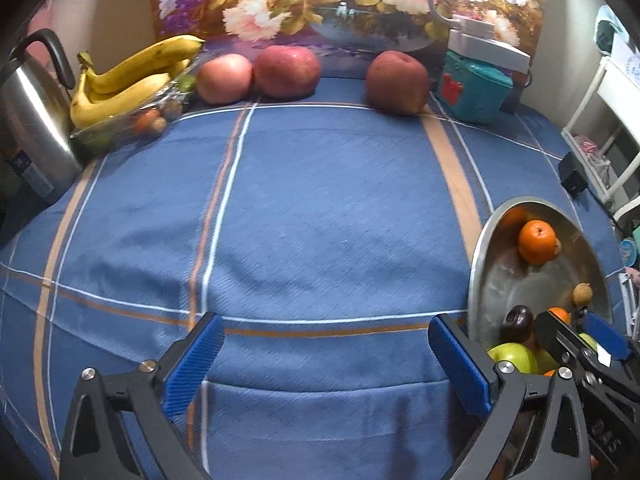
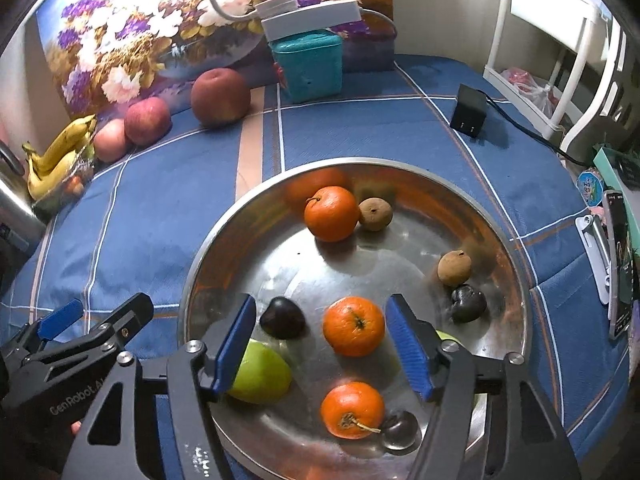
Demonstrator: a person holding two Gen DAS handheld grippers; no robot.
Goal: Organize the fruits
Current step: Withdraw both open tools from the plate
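Observation:
A steel bowl (image 2: 380, 268) on the blue cloth holds three oranges, a green apple (image 2: 262, 376), dark plums and small brown fruits. My right gripper (image 2: 322, 320) hangs open over the bowl. One orange (image 2: 354, 330) lies below the gap between its blue pads, which do not touch it. My left gripper (image 1: 326, 346) stands wide open over bare cloth just left of the bowl (image 1: 504, 280), with nothing between its fingers. At the back lie three red apples (image 1: 286, 72) and a bunch of bananas (image 1: 132, 76) on a glass dish.
A steel kettle (image 1: 32, 120) stands at the far left. A teal box (image 1: 474, 88) with a lamp base sits at the back right. A black charger (image 2: 468, 110) lies on the cloth, with a white rack (image 2: 560, 40) and a phone (image 2: 620, 264) at the right edge.

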